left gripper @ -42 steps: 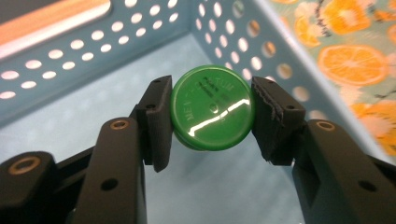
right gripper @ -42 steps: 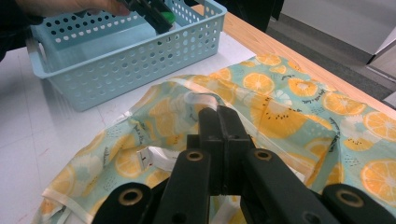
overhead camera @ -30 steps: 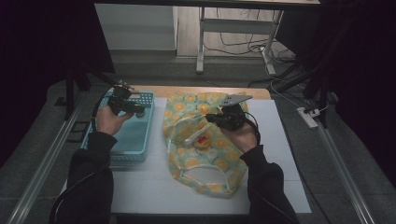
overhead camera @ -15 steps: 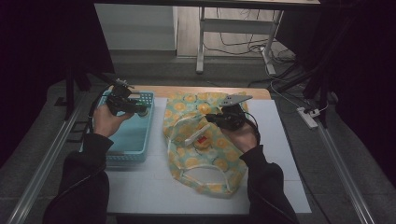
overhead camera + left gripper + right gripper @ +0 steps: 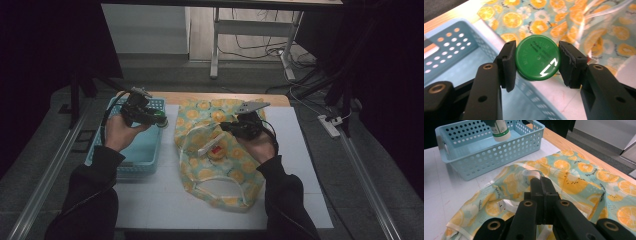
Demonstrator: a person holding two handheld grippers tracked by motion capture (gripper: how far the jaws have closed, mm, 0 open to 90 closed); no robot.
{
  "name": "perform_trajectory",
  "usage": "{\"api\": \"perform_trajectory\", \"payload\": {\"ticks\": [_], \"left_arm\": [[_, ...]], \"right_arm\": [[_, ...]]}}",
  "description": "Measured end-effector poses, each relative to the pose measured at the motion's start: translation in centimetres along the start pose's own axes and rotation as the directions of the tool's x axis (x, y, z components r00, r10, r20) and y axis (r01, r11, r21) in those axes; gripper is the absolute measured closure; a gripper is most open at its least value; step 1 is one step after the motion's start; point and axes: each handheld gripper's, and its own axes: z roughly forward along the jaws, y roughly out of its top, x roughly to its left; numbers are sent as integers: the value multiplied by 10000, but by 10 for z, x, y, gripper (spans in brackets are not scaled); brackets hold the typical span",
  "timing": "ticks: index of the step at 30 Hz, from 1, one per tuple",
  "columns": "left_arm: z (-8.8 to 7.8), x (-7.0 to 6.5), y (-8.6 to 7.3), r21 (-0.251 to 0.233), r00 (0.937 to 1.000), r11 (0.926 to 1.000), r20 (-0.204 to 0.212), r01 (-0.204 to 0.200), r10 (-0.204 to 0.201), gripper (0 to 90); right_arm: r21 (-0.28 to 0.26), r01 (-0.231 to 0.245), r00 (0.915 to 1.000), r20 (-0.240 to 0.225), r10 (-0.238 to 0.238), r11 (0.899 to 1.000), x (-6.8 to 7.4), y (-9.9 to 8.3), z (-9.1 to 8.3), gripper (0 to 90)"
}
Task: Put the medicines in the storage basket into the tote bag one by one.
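High view: the left tool (image 5: 159, 120) holds a small green-capped jar (image 5: 161, 120) above the right rim of the one blue perforated basket (image 5: 131, 159), beside the one orange-print bag (image 5: 220, 165) lying on the white worktop (image 5: 150, 205). The right tool (image 5: 231, 128) rests on the bag's upper part. Two tools, one jar, one basket, one bag.

Left gripper view: the left tool's pads (image 5: 507, 66) clamp the round green cap (image 5: 537, 61) by its edges, over the basket rim with the bag beyond. The grip is narrow on a smooth, round cap; a tilt or jolt could let the jar slip and fall beside the bag.

Right gripper view: the right tool (image 5: 543, 182) is closed, pinching a fold of the bag's edge (image 5: 534, 173). If that thin fold pulls free, the mouth may collapse before the jar (image 5: 499, 130) arrives.
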Motion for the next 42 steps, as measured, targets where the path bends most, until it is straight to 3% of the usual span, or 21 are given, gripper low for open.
{"api": "perform_trajectory", "payload": {"ticks": [11, 20, 32, 42], "left_arm": [[10, -23, 0, 62, 9973, 9987, 543, -507, 502, 518], [18, -47, 4, 96, 9893, 9939, 968, -1103, 1088, 518], [30, -77, 11, 98, 9723, 9844, 1586, -1756, 1718, 518], [47, -100, 18, 25, 9533, 9750, 2100, -2223, 2169, 518]], "right_arm": [[-12, -2, 10000, -4, 2, 10000, 0, 0, 0, 900], [-14, -3, 10000, 13, 3, 10000, 0, 0, 0, 900], [-31, -43, 10000, 34, 43, 10000, -1, -1, 0, 900], [-37, -45, 10000, 35, 45, 10000, -1, -1, 0, 900]]}}
